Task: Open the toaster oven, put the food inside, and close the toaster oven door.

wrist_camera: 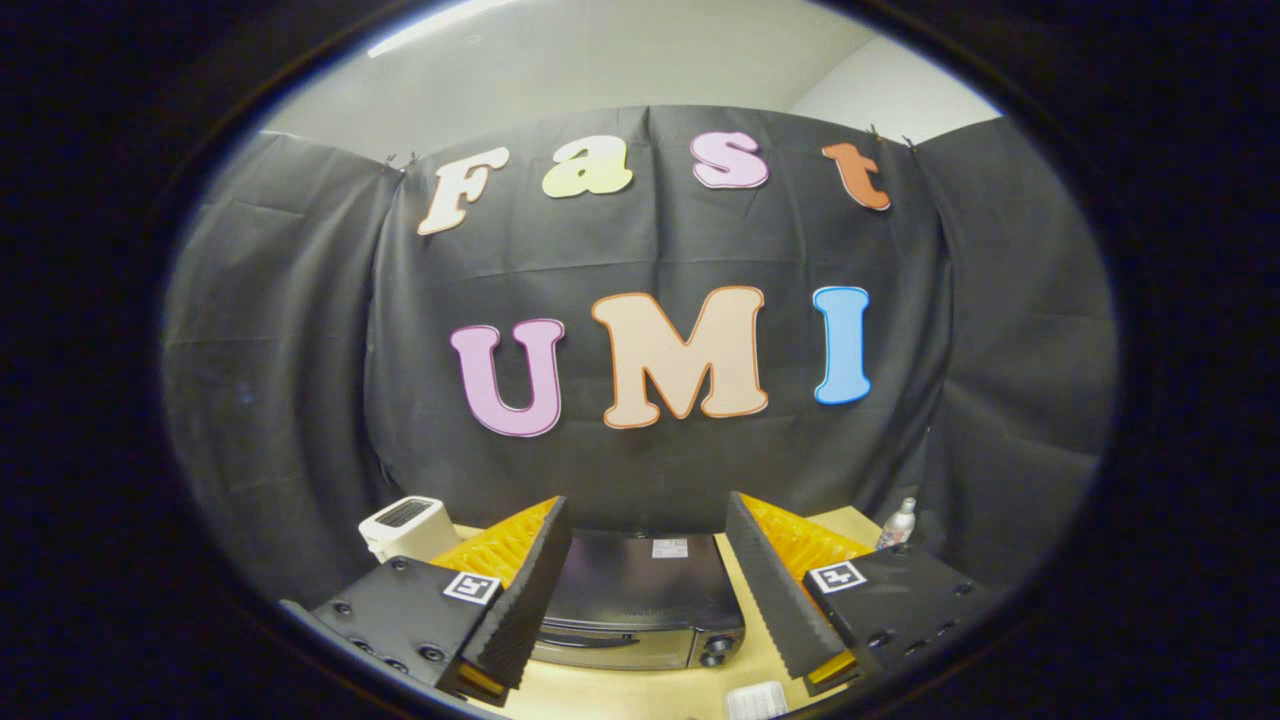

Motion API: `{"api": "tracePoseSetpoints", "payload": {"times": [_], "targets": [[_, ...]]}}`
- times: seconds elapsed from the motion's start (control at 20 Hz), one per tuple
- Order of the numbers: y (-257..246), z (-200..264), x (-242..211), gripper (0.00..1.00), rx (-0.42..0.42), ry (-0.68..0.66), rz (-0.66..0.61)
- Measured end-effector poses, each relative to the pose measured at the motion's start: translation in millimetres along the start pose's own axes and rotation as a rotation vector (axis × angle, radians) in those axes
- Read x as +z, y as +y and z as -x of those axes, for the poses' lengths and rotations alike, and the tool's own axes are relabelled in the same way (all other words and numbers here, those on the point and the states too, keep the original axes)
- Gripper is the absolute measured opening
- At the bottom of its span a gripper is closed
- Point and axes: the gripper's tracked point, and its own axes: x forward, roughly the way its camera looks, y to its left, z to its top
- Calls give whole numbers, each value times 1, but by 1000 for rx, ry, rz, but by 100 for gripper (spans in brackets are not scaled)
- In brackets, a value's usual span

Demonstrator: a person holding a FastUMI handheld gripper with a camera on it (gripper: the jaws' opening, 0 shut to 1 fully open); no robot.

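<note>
While I hold the hand-held gripper point(648, 600) with fingers wide apart, the closed toaster oven point(640, 605) sits between them on the tabletop point(760, 640).

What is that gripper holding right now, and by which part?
Nothing. The gripper is open, its fingers spread wide apart above the closed toaster oven, touching nothing.

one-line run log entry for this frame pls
phase: approach | claw: open, holding nothing, above table | black toaster oven: between fingers, below, door shut | white slotted toaster: back left | food: not loaded
</note>
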Motion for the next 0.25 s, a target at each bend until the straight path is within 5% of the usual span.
{"api": "tracePoseSetpoints", "payload": {"times": [0.25], "targets": [[0,8,-6,96,4,0,-21]]}}
